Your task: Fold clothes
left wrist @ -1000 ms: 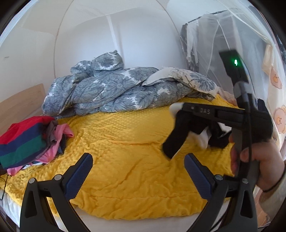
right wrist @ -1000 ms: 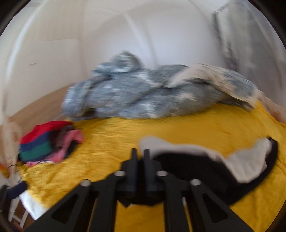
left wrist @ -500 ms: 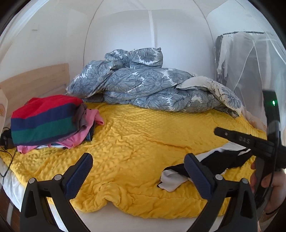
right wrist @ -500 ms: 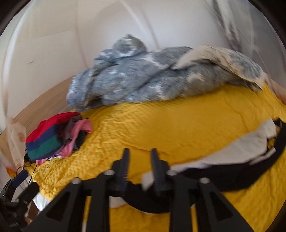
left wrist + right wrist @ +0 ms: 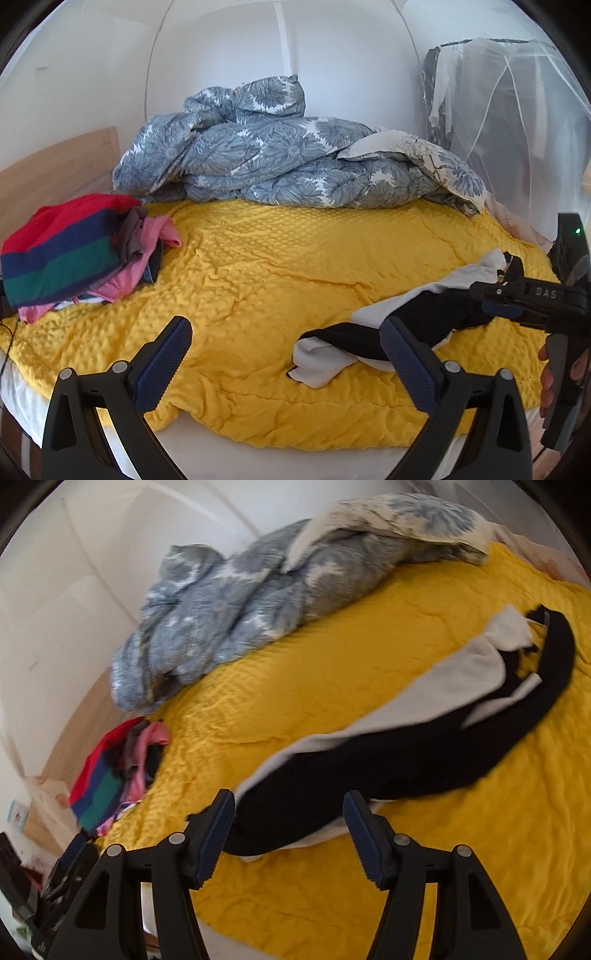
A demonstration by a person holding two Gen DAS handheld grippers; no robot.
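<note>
A black-and-white garment [image 5: 417, 314] [image 5: 388, 753] lies crumpled in a long strip on the yellow bedspread [image 5: 277, 266] [image 5: 332, 646], near the bed's front right. My right gripper [image 5: 290, 805] hovers over its near end. Its jaws are opening, with the black cloth lying loose between the blue pads [image 5: 221, 823] and neither pad pressing it. In the left wrist view the right gripper [image 5: 491, 284], held by a hand, sits at the garment's right end. My left gripper [image 5: 286, 332] is open and holds nothing, just short of the garment's white left end.
A pile of clothes [image 5: 74, 251] [image 5: 110, 775], topped by a red, navy and green striped piece, sits at the bed's left. A bunched grey floral duvet [image 5: 277, 155] [image 5: 240, 602] fills the back. A wooden headboard [image 5: 55, 166] stands left, hanging clothes [image 5: 447, 88] far right.
The right gripper was shut on the garment and holding it up. It has come down and its jaws have spread, leaving the garment lying on the bedspread. The left gripper stayed open.
</note>
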